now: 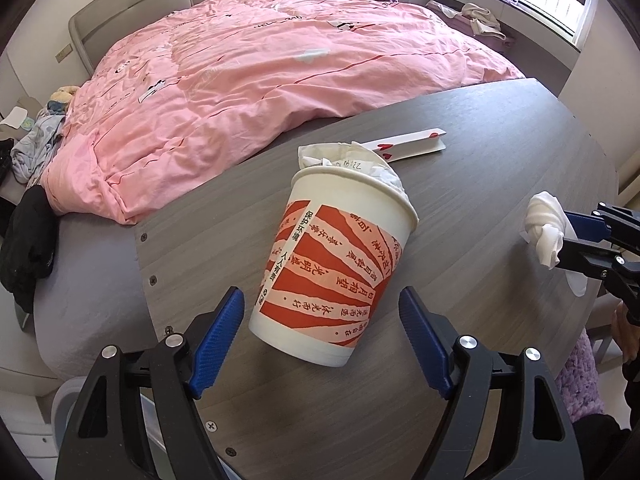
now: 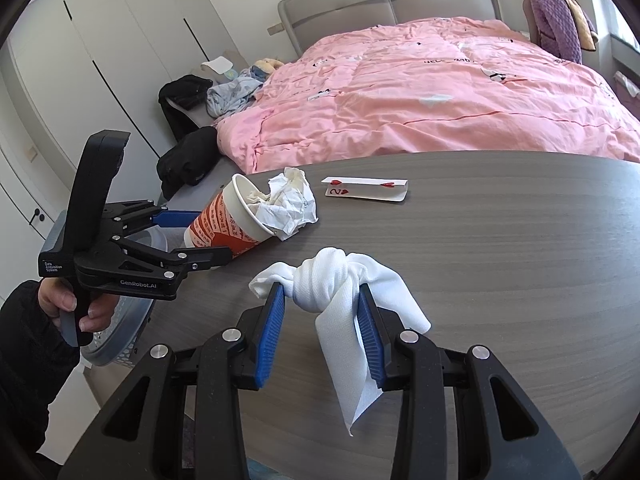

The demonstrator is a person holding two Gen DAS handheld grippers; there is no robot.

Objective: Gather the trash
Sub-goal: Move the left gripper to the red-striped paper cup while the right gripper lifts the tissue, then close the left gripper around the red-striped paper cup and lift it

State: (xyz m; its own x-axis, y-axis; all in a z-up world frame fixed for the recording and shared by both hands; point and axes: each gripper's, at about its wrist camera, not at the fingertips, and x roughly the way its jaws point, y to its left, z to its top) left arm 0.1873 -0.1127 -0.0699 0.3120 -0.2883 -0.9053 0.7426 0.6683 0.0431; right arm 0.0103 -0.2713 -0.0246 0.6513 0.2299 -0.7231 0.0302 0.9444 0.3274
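**A:** While the right gripper [image 2: 322,300] is clamped on the knotted white cloth [image 2: 324,280], where does the left one stand?

**B:** The left gripper [image 1: 322,308] hangs over the near edge of the grey wood-grain table [image 1: 500,160] with its jaws spread wide. The paper cup [image 1: 336,264] sits between the blue pads [image 1: 218,336], yet in the left wrist view a clear gap shows on either side, so the pads are not pressing on it.

**A:** How does the cup lie?

**B:** It is white with orange-red bands and printed characters. In the right wrist view it leans well over toward the table's edge, its mouth turned toward the middle of the table. Crumpled paper [image 2: 288,204] fills the mouth and spills out onto the tabletop.

**A:** And the cloth?

**B:** It is held just above the table, the knot between the right gripper's blue pads and a loose tail hanging down in front of them. It is to the right of the cup and apart from it.

**A:** What else lies on the table?

**B:** A folded playing card [image 2: 366,190] with red hearts rests beyond the cup, near the far edge.

**A:** And around the table?

**B:** A bed with a pink quilt [image 1: 260,68] lies behind it. A perforated grey bin [image 2: 120,336] stands below the table's edge, under the person's hand [image 2: 68,304] holding the left gripper's handle.
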